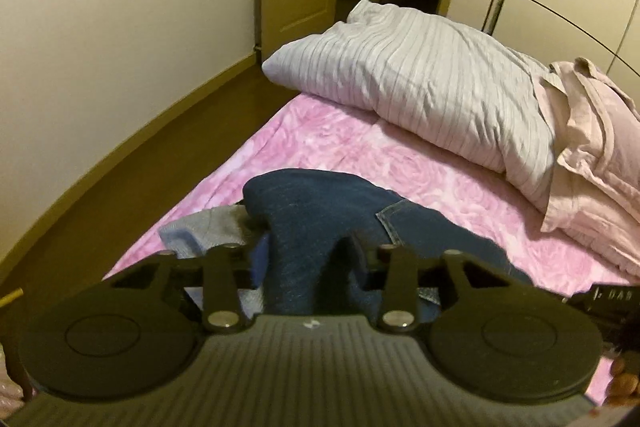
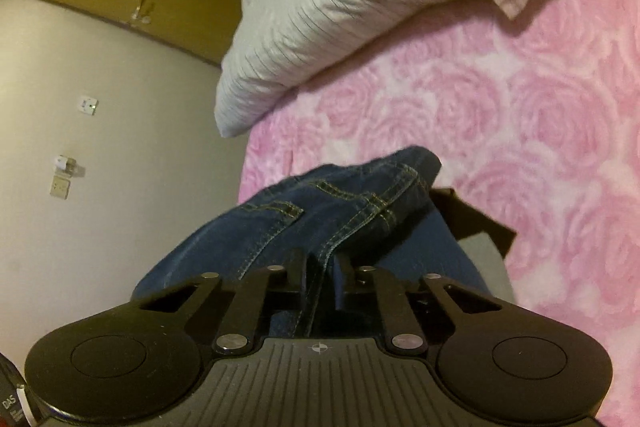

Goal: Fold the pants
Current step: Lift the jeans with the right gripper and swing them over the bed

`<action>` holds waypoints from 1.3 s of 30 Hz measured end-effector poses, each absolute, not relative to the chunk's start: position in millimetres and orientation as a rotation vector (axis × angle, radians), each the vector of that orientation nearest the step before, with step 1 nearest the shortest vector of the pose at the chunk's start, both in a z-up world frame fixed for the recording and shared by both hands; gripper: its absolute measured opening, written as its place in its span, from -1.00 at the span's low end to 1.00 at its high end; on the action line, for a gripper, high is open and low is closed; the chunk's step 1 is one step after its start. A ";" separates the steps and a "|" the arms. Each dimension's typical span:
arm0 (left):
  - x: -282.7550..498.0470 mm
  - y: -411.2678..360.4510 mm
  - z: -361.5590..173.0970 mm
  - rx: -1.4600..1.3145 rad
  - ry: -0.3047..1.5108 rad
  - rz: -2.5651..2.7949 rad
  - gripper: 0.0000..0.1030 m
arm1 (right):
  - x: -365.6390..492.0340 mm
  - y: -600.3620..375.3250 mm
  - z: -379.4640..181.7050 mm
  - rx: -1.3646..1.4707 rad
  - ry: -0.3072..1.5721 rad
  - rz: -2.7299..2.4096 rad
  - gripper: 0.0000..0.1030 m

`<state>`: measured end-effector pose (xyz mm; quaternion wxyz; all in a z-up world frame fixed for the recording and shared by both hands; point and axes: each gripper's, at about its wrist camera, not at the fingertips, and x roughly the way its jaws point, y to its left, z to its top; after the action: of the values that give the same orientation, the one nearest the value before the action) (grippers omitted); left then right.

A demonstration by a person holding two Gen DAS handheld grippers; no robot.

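Observation:
Dark blue jeans (image 1: 320,203) lie bunched near the front edge of a bed with a pink rose-patterned cover (image 1: 352,143). My left gripper (image 1: 308,255) is shut on a thick fold of the denim, which rises between its two fingers. In the right wrist view the jeans (image 2: 340,199) show yellow stitching and a pocket seam. My right gripper (image 2: 322,263) is shut on a stitched edge of the jeans, and the cloth bulges up just past the fingertips. How the legs lie is hidden under the bunched cloth.
A striped grey pillow (image 1: 420,83) and a pale pink folded cloth (image 1: 592,155) lie at the head of the bed. A light blue-grey cloth (image 1: 208,227) sits beside the jeans. A black and grey item (image 2: 476,231) lies under them. The brown floor (image 1: 140,155) and a cream wall (image 1: 120,27) are to the left.

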<state>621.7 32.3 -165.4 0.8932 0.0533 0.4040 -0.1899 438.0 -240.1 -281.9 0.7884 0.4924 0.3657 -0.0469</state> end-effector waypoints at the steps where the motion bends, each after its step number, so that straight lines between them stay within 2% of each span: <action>1: 618.0 33.3 -161.8 0.108 0.831 -0.388 -0.77 | 434.3 -240.8 -274.5 1.034 0.770 -0.090 -0.86; 7: 590.1 49.4 -128.9 -0.022 0.793 -0.456 -1.00 | 409.9 -249.6 -232.9 0.971 0.677 -0.013 -0.89; 10: 559.4 44.2 -103.1 -0.099 0.742 -0.628 -1.00 | 388.3 -255.0 -211.5 0.970 0.619 0.043 -0.94; 15: 517.2 18.0 -81.7 -0.053 0.720 -0.642 -1.00 | 341.6 -274.4 -169.9 0.986 0.461 0.008 -1.00; 18: 508.2 15.2 -90.2 -0.003 0.758 -0.557 -0.79 | 317.9 -281.4 -145.5 0.921 0.415 0.007 -1.00; 23: 509.5 27.2 -109.7 -0.016 0.834 -0.497 -0.77 | 283.8 -291.0 -132.9 0.880 0.405 -0.047 -1.00; 26: 496.8 28.4 -111.7 -0.021 0.839 -0.528 -0.76 | 252.4 -309.3 -122.9 0.909 0.330 -0.100 -1.00; 32: 462.6 -1.6 -94.0 0.002 0.822 -0.673 -0.75 | 177.8 -338.4 -36.7 0.754 0.080 -0.141 -1.00; 39: 372.6 -75.7 -69.3 0.029 0.810 -0.976 -0.68 | 57.7 -350.9 53.1 0.527 -0.202 -0.245 -1.00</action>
<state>372.6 -75.7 -69.3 0.8053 0.0134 0.3785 -0.4561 57.7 -350.9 53.1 0.9531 0.2593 -0.0994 -0.1204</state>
